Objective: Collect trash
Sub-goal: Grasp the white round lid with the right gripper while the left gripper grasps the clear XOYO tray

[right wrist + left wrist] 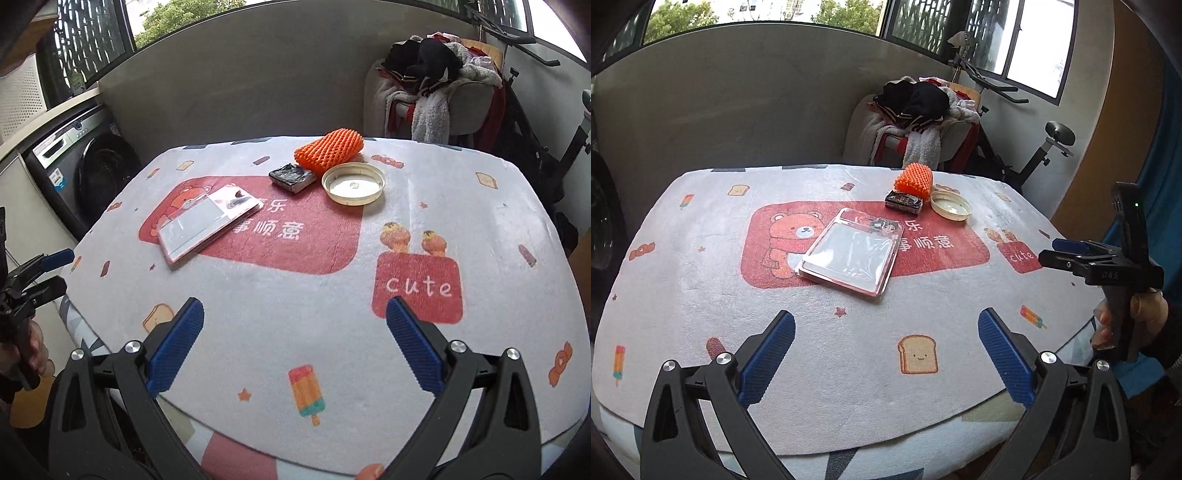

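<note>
Jaws of both grippers stand wide and empty above the near edge of the cartoon-print cloth [701, 295]. From the left gripper [886, 354], a clear plastic package [851, 251] lies at twelve o'clock, long axis toward one o'clock. From the right gripper [295, 343], a cream lid [353, 183], black wrapper [291, 177] and orange foam net [328, 149] cluster at twelve, farther off. Left looks nearer the package.

Home (washing machine [79, 162], exercise bike [1030, 155]).
</note>
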The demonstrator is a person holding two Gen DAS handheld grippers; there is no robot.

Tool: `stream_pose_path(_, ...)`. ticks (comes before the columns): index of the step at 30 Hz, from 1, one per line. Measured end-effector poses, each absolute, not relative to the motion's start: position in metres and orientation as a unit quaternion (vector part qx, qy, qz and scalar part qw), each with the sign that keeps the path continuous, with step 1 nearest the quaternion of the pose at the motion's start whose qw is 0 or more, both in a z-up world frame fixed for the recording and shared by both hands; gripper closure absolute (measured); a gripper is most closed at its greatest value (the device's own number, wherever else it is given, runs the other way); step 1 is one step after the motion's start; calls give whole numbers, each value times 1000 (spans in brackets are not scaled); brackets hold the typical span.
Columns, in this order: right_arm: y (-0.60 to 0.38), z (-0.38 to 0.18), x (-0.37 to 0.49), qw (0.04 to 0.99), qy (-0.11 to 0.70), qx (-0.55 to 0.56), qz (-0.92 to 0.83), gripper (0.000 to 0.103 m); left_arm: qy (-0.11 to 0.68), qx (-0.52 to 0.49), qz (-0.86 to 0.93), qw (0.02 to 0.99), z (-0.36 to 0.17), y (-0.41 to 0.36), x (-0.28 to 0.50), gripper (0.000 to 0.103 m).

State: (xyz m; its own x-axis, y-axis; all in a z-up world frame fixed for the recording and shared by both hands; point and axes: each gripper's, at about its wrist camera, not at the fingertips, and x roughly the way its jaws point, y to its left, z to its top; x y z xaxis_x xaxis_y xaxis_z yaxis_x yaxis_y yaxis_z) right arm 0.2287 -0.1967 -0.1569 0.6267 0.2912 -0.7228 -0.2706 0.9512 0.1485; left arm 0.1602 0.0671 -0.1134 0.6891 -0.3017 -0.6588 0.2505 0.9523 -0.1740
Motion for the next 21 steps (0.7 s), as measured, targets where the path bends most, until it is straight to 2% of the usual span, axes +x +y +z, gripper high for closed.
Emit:
stream_pose_path(4, -190, -171, 299, 900, 418, -20, 122, 6, 358, -41, -142, 922, -118, 77, 190, 6)
stream_pose_path(10, -186, -203, 390, 878, 471, -5, 91, 6, 361, -19, -135, 923, -125, 78, 230, 6)
stream_pose_path(21, -162, -235, 452, 854, 516, -37, 56, 6, 420, 2, -157, 894, -158, 69, 289, 6)
